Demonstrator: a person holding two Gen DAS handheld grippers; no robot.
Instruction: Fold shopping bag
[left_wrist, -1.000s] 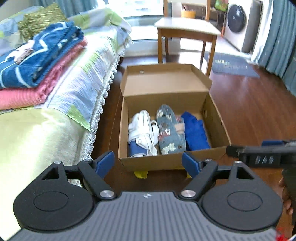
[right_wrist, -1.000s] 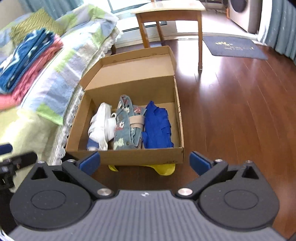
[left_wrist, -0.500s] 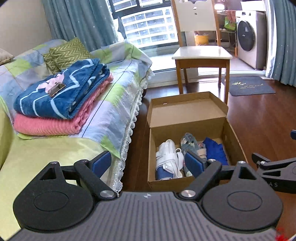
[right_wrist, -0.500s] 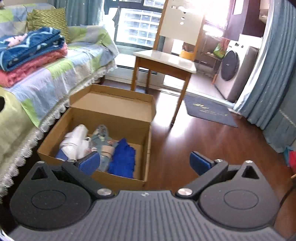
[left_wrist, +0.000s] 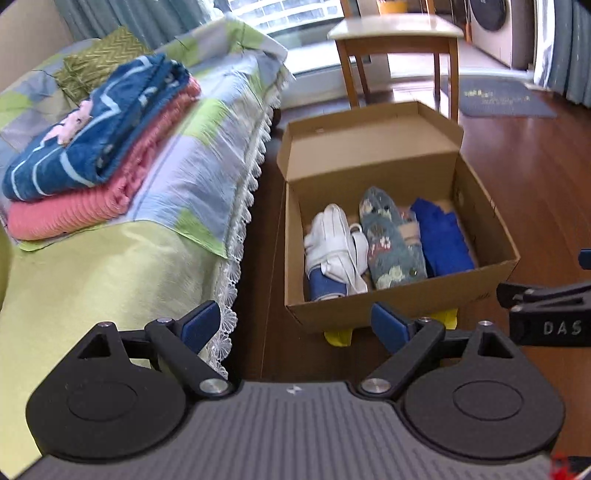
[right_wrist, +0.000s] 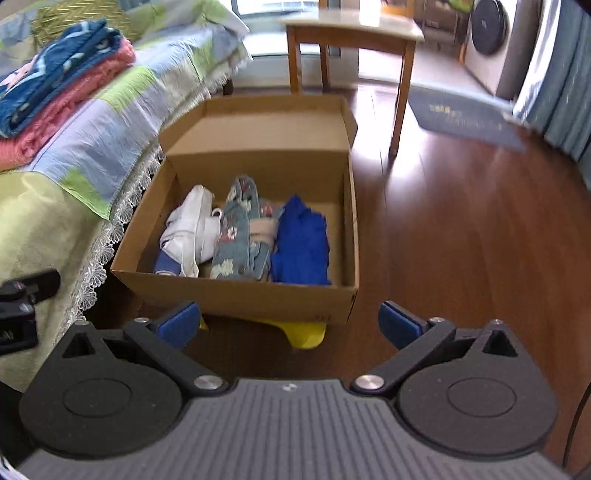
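Both claws hang open and empty above the wooden floor (right_wrist: 480, 229), near the front of an open cardboard box (left_wrist: 399, 299). The left claw (left_wrist: 295, 326) faces the box's near wall; the right claw (right_wrist: 290, 321) does the same. Inside lie three folded bags side by side: a white bag (left_wrist: 334, 243) left, a floral bag (left_wrist: 389, 240) in the middle, a blue bag (left_wrist: 441, 236) right. Something yellow (right_wrist: 304, 332) pokes out under the box. A bed (left_wrist: 110, 266) stands to the left.

Left tongs (left_wrist: 293, 325): jaws wide apart, nothing between the blue pads, pointing forward and down. Right tongs (right_wrist: 291, 323): same, spread wide and empty. They're side by side, each one's black body visible at the other's frame edge.
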